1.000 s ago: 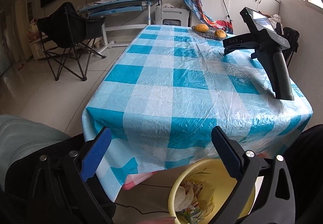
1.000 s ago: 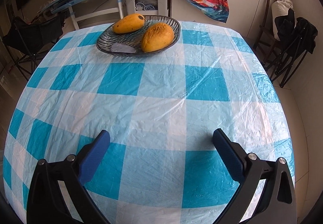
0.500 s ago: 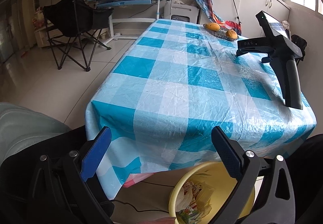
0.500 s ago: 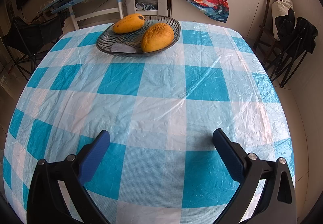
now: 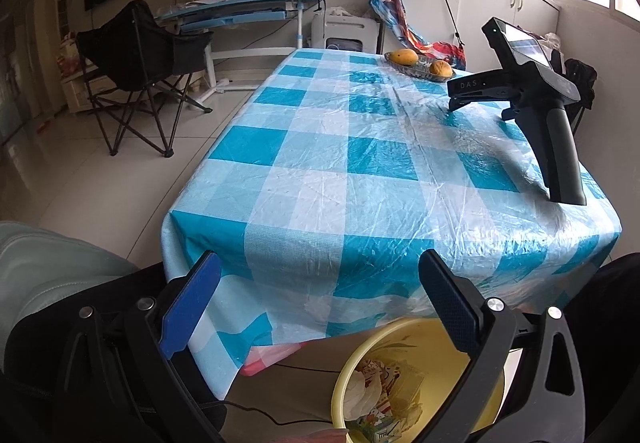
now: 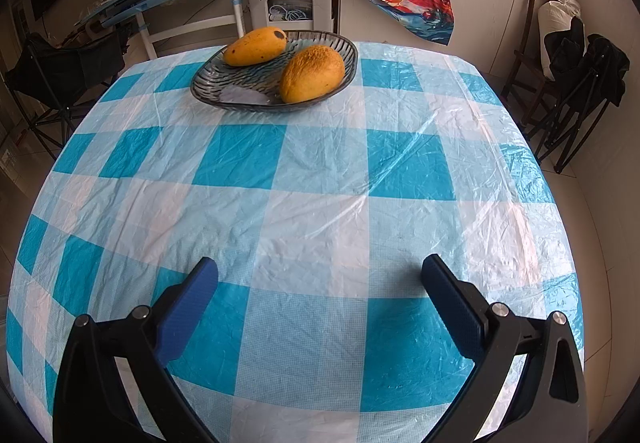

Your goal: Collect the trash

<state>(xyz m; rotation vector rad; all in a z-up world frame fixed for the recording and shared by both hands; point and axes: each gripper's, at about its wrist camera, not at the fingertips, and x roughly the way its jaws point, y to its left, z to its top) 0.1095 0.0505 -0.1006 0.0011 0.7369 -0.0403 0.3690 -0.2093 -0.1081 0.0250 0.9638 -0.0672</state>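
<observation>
Both of our grippers stand spread wide with nothing between their blue pads. Our left gripper (image 5: 320, 291) hangs off the near edge of the table (image 5: 304, 203), above a yellow bin (image 5: 424, 339) on the floor below the tablecloth's overhang; crumpled wrappers and paper trash (image 5: 380, 395) lie inside it. Our right gripper (image 6: 320, 303) sits over the checked blue-and-white cloth, facing the far end, where a dark glass dish (image 6: 216, 83) holds two mangoes (image 6: 312, 73) and a pale scrap we cannot identify. From the left wrist view we see the right gripper's black handle (image 5: 556, 147) standing on the table near its right edge. Beyond the table are a folding chair (image 5: 136, 71) and a desk (image 5: 240, 9).
</observation>
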